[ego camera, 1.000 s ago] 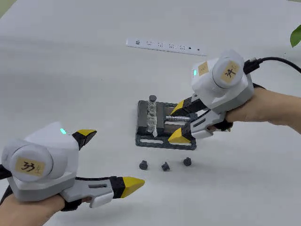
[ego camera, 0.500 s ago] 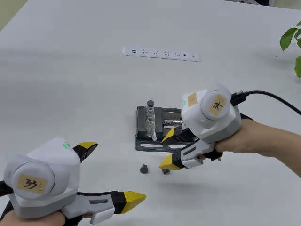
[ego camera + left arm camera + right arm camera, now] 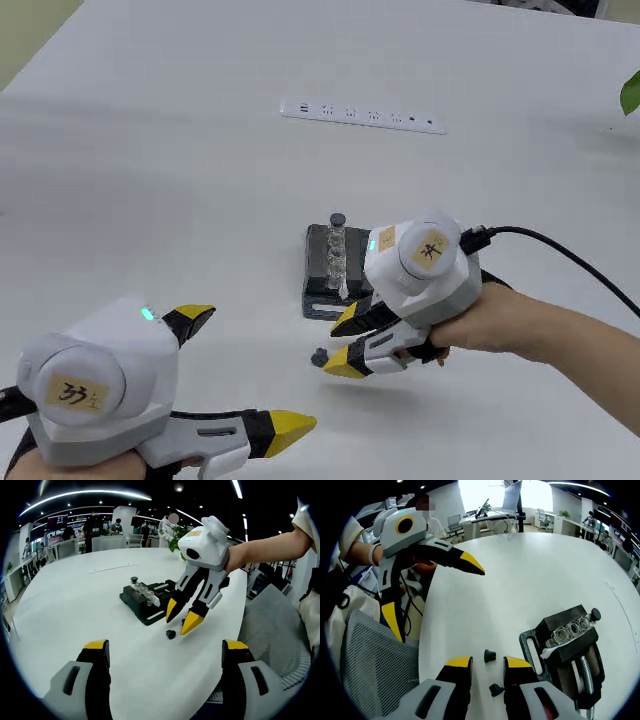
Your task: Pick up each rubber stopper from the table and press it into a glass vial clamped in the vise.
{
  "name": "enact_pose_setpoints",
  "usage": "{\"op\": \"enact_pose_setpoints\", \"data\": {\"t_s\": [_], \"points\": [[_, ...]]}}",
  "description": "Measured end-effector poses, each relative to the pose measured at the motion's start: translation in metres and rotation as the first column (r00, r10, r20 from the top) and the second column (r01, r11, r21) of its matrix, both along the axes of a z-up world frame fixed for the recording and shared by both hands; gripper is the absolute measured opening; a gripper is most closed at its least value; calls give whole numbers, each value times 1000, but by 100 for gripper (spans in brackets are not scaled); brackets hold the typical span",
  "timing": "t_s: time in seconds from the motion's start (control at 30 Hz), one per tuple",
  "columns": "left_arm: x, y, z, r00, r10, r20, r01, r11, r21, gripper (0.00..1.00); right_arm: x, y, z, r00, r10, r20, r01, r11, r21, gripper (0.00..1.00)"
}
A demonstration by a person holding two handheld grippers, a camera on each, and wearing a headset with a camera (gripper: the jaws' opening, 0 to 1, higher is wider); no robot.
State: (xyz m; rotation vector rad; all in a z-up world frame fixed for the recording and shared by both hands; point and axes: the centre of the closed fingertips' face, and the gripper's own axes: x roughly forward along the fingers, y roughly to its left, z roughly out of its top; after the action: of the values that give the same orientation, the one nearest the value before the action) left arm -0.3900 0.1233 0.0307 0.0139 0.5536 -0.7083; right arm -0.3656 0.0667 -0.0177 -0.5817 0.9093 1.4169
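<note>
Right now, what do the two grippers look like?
Both alike: white rounded housings, black jaws with yellow tips, a green light, a round tan handwritten sticker. On the left gripper it reads 33; the right gripper trails a black cable.

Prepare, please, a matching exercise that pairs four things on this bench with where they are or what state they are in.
1 power strip
2 vise
3 left gripper
4 loose stopper

A clamps the vials
B jaws wide apart, nothing held
C on the table at the right gripper tips
D far side, beyond the vise

Pairs: 1-D, 2-A, 3-B, 4-C.
</note>
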Motion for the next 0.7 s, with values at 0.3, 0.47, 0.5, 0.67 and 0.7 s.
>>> {"op": "enact_pose_setpoints", "data": {"t_s": [0.3, 0.47, 0.5, 0.67, 0.7], "points": [[-4, 2, -3, 1000, 10, -14, -10, 1000, -2, 92, -1, 3, -12, 1000, -17, -18, 17, 1000, -11, 16], [-5, 4, -5, 1000, 14, -17, -14, 1000, -3, 92, -1, 4, -13, 999, -21, -29, 21, 1000, -13, 12], [-5, 4, -5, 1000, 15, -18, -15, 1000, -4, 92, -1, 4, -13, 999, -22, -30, 22, 1000, -12, 12], [-5, 4, -7, 1000, 16, -21, -17, 1000, -6, 92, -2, 5, -14, 999, -24, -36, 24, 1000, -12, 10], [-5, 5, -6, 1000, 17, -22, -17, 1000, -6, 92, -3, 6, -14, 999, -24, -38, 24, 1000, -12, 9]]}}
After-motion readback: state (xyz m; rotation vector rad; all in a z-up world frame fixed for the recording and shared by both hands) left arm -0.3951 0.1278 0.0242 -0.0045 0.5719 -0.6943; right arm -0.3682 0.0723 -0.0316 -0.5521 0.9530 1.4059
